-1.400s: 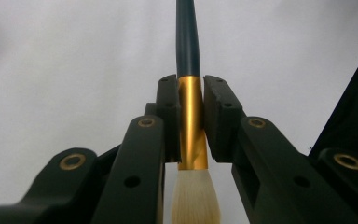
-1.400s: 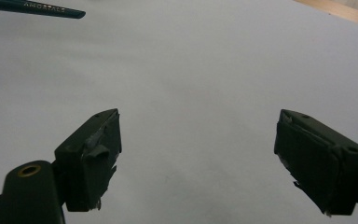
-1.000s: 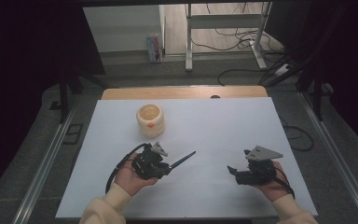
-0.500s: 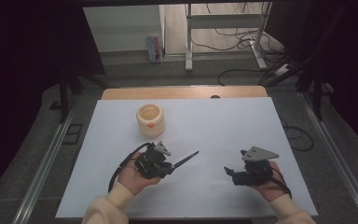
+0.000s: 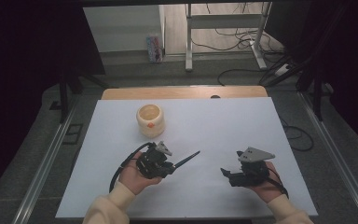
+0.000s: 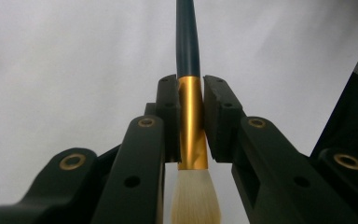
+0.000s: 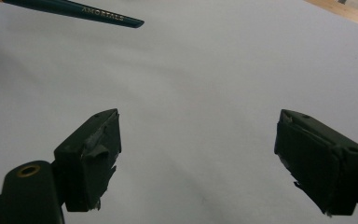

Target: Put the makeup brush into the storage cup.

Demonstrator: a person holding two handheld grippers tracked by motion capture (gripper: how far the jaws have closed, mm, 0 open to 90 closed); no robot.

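Brush (image 6: 189, 116) clamped in left gripper (image 5: 161, 164), pads pressed on the gold ferrule, one each side. White bristle tuft sits behind the pads, toward the hand; dark handle runs out past the jaw tips. In the high view the brush (image 5: 186, 160) shows as a thin dark stick jutting from the left gripper, its long axis slanting right and slightly away from the person, free end held off the white sheet (image 5: 223, 121).

Handle tip points roughly at the gap above the right gripper (image 5: 225, 173). In the right gripper view the handle's end (image 7: 116, 18) comes in at top left, lettered, well apart from the jaws. Right gripper jaws stand wide apart, nothing between them, hovering over bare sheet.

Judgement: left hand owns the brush; right hand is the nearer free one to the handle's end. A handover would call for the right jaws to come up across the handle, square to its axis.

Cup (image 5: 150, 119), cream-coloured, stands beyond the left gripper, near, on the sheet. Bristle end faces away from the cup; the brush would need turning before a dip.
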